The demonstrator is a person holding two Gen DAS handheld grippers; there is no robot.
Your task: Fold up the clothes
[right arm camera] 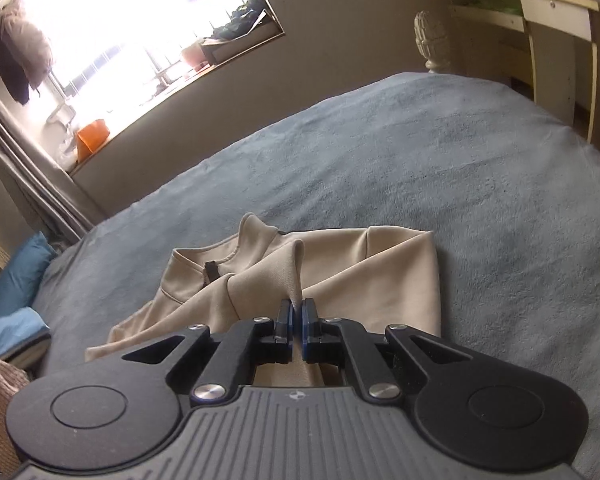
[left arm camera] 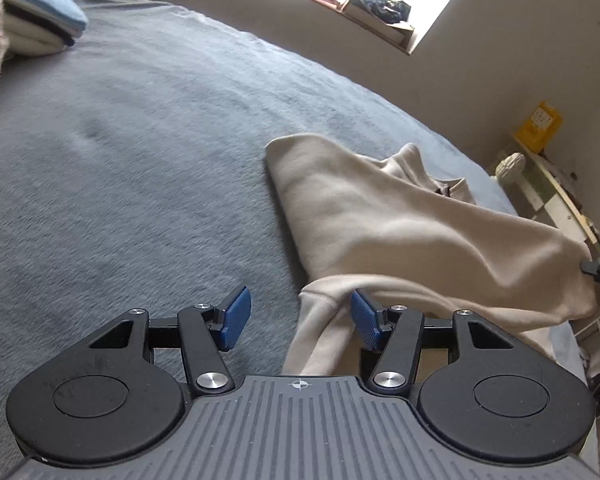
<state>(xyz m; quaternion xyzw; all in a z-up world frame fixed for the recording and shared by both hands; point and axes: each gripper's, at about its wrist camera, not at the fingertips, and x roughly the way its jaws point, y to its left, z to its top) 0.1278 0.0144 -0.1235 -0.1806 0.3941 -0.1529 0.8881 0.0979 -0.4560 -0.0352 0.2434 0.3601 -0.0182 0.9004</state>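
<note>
Shirt on the bed, one gripper pinching it

Shirt (right arm camera: 340,268) of cream cloth lies on the gray-blue blanket (right arm camera: 440,168). The right gripper (right arm camera: 296,320) has its blue pads squeezed together on a raised fold of it. The left gripper (left arm camera: 300,322) is wide apart, with the shirt's edge lying between its fingers.

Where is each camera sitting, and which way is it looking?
Left wrist: on the left tool, above the grey bed, facing the window; its open blue pads straddle a beige sweater edge.
Right wrist: on the right tool, facing the window; pads pinch the sweater.
Shared: sweater, bed, window, carved bedpost. No hands show.
</note>
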